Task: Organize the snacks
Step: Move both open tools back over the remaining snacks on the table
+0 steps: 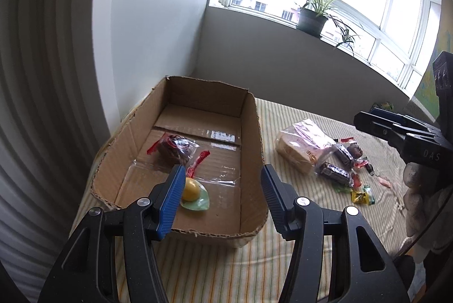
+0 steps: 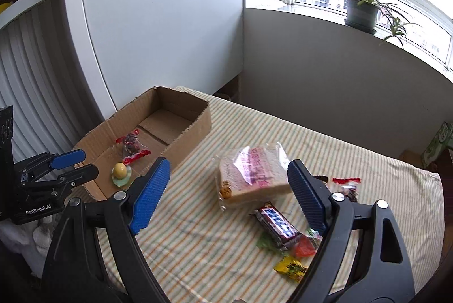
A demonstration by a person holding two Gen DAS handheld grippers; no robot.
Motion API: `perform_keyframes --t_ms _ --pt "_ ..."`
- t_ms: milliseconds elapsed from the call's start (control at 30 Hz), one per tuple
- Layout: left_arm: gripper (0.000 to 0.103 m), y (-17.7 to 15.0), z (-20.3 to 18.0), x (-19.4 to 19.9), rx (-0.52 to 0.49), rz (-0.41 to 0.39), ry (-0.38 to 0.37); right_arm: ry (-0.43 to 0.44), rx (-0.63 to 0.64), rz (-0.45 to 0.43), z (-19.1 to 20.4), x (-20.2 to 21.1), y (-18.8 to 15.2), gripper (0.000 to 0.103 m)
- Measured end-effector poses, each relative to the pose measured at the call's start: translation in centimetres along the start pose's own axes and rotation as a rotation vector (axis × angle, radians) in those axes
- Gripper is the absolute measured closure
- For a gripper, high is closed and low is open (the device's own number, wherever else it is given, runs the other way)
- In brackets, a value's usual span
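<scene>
Over the box: my left gripper (image 1: 220,189) hangs above the near end of the cardboard box (image 1: 254,133), its blue pads wide apart and holding nothing.
Over the pile: my right gripper (image 2: 229,189) hovers above the loose snacks on the striped cloth (image 2: 198,260), pads likewise spread and empty.
Already boxed: 2 items as far as I can see — a clear pack of dark treats with red ends (image 1: 175,148) near the box's middle, and a yellow ball candy on a green wrapper (image 1: 192,194) at about 6 o'clock from it, by the near wall.
Still outside: the bagged sandwich bread (image 2: 254,175) sits between my right pads in that view; a chocolate bar (image 2: 279,226) lies at 5 o'clock from it, touching a red jelly sweet (image 2: 304,246) and green wrappers.
More left over: a small yellow packet (image 2: 291,269) at 6 o'clock of the bar, and a red-ended pack (image 2: 348,187) at 3 o'clock of the bread, partly hidden by my right finger.
Progress: early, I judge — most of the snacks are still on the cloth, well apart from the box.
Next call: the bread looks like the nearest pick for my right gripper; it is soft, so a gentle squeeze would suit it.
</scene>
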State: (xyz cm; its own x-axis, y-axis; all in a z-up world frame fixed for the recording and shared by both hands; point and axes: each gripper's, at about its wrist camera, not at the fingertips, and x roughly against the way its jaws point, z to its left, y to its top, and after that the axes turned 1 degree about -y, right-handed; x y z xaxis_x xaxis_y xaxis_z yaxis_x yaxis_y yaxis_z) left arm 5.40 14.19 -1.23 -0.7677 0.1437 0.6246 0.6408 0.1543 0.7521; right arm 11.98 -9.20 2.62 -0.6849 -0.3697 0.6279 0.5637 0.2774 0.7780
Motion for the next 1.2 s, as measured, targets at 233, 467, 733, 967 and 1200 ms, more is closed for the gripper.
perform_keyframes --t_ms 233,467,733,967,1200 --pt "0.048 -1.1 -3.8 -0.4 -0.056 0.037 -0.034 -0.123 -0.073 -0.018 -6.3 4.4 -3.9 0.016" --pt "0.048 -2.0 -7.6 -1.6 -0.092 0.078 -0.082 -0.215 -0.115 0.035 -11.8 6.7 -7.8 0.016" --pt "0.048 -3.0 -12.4 -3.1 -0.166 0.120 -0.135 -0.263 -0.210 0.089 -17.3 7.2 -11.5 0.016" --pt "0.048 -3.6 -15.6 -4.8 -0.205 0.166 -0.176 -0.264 -0.251 0.109 -20.4 6.8 -12.9 0.016" --pt "0.048 -3.3 -16.9 -7.3 -0.182 0.222 -0.208 -0.216 -0.225 0.122 -21.1 4.6 -12.0 0.018"
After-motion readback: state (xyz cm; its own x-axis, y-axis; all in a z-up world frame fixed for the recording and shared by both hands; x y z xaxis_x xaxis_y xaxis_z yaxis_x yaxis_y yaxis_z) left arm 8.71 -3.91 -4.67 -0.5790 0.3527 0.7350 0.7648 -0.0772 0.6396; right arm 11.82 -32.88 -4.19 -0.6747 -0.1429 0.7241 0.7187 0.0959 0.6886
